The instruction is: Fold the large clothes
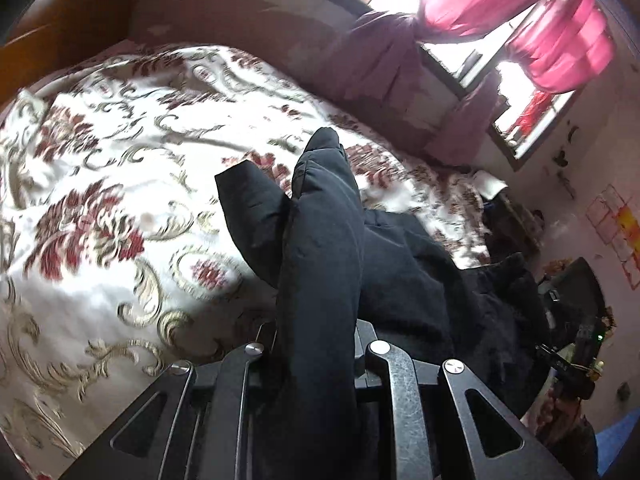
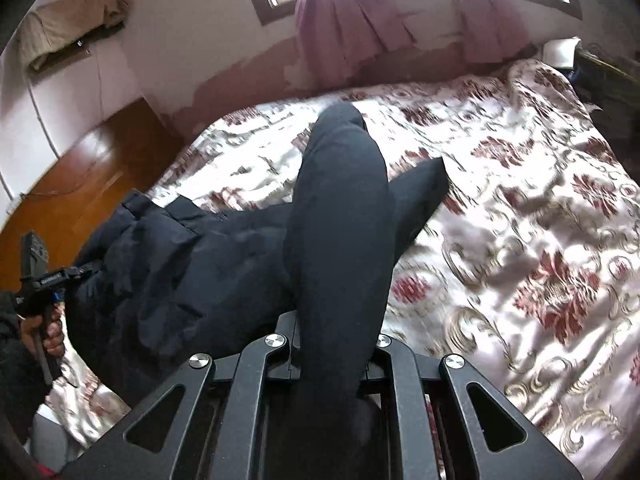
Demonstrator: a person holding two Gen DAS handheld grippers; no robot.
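Observation:
A large black padded jacket (image 1: 420,280) lies partly on a bed with a floral cover. My left gripper (image 1: 318,344) is shut on a thick fold of the jacket, which bulges forward over the hidden fingers. My right gripper (image 2: 338,344) is shut on another fold of the same jacket (image 2: 192,264), which hides its fingers too. Both folds are lifted above the bed while the rest of the jacket trails down between them. The left gripper's handle and the hand holding it (image 2: 40,288) show at the far left of the right wrist view.
The bed cover (image 1: 120,200) is white with red and gold flowers and also shows in the right wrist view (image 2: 520,220). Pink curtains (image 1: 520,20) hang at a window behind the bed. A wooden floor (image 2: 80,176) lies beside the bed. Dark furniture (image 2: 608,88) stands at the far corner.

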